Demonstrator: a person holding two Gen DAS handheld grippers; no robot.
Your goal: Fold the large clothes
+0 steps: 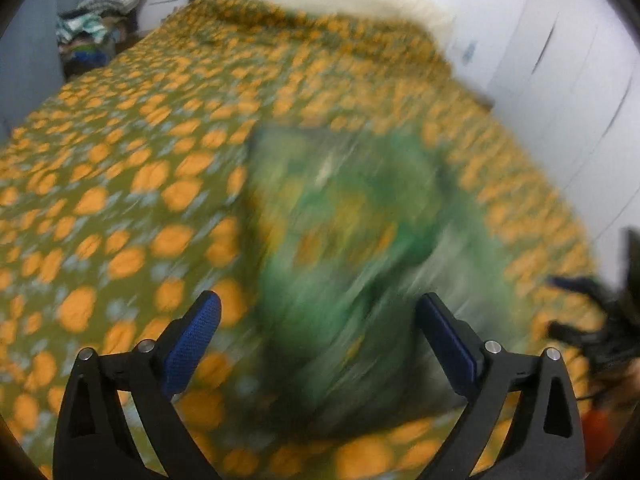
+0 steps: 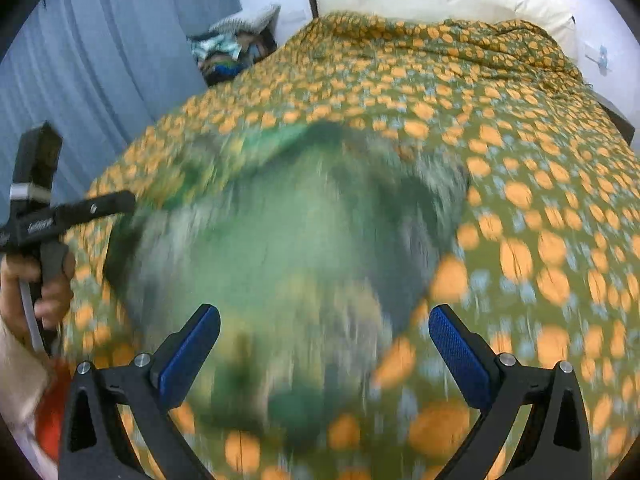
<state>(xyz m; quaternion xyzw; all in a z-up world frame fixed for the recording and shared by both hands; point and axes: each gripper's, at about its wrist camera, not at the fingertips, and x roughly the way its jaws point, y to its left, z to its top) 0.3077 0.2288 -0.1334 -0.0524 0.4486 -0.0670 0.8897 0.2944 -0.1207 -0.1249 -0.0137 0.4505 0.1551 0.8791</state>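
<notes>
Left gripper jaws wide apart, empty; right gripper same, 2 pads clear of cloth. Green garment blurred, flat mid-bedspread, toward near edge, below pillows

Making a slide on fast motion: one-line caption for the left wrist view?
Open left gripper above a motion-blurred green garment on the orange-patterned bedspread.

Ahead of both claws, the bedspread is olive green, strewn with orange blotches and small pale blue flecks. Between the blue-padded black fingers of the left claw lies a green garment, blurred, with yellowish and whitish patches. Far beyond it sits a cream pillow; left of the right claw hangs a grey-blue curtain.
</notes>
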